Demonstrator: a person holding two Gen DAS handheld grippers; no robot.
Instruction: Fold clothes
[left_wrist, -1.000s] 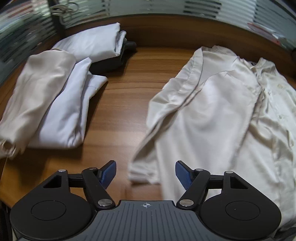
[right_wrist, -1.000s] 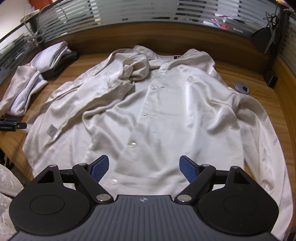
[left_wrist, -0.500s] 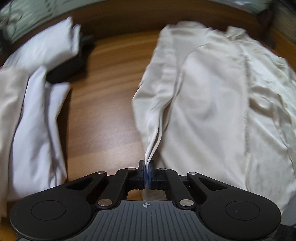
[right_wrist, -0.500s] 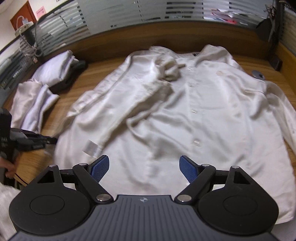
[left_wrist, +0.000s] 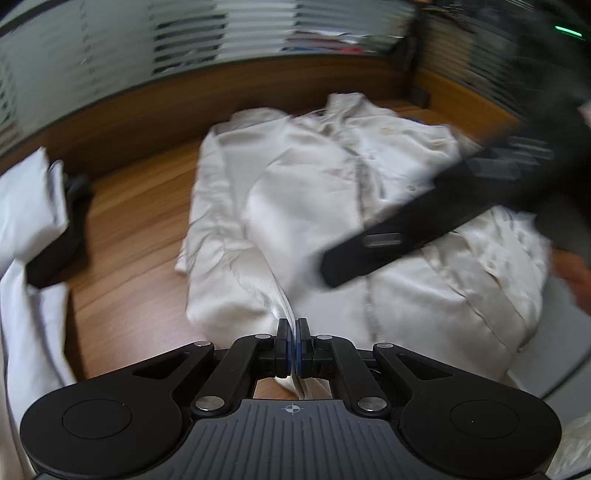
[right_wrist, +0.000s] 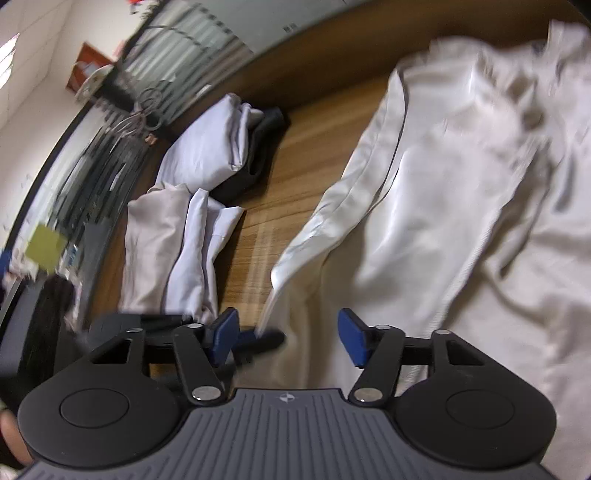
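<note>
left gripper (left_wrist: 293, 345) pinches cream shirt (left_wrist: 332, 206) hem to lift the fold | right gripper (right_wrist: 288, 334) fingers closing over same edge, not yet pressing | wooden surface (left_wrist: 125, 229)

Cream-white shirt (left_wrist: 332, 206), plain, brown wood-grain counter (left_wrist: 125, 229), pale lilac-white folded clothes (right_wrist: 207, 155), black garment (right_wrist: 258, 147) beneath, black tools with blue pads (right_wrist: 225, 332)
</note>
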